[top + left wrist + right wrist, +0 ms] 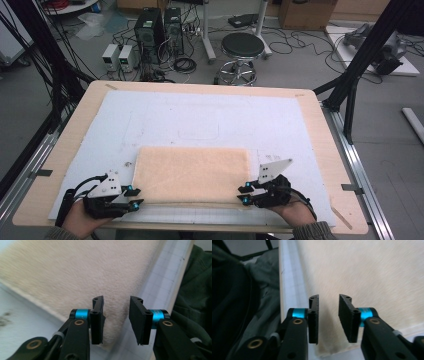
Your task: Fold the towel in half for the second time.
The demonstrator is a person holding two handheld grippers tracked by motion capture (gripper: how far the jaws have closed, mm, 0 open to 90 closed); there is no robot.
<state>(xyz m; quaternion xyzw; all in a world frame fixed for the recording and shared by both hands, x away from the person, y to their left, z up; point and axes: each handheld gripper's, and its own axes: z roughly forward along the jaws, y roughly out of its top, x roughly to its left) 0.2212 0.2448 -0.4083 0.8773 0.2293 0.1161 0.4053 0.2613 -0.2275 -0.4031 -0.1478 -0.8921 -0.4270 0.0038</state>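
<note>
Towel (192, 174) flat on mat (200, 120), near front edge. Left gripper (134, 197) and right gripper (243, 194) at near corners, jaws released, nothing pinched. Risk: pads catch single layer only, corner slips, fold goes crooked.

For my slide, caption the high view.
Both grippers, left and right, open at the folded towel's near corners.

Even, soft overhead light is seen, with faint shadows and no glare; the gripper views are perhaps slightly blurred far off.
</note>
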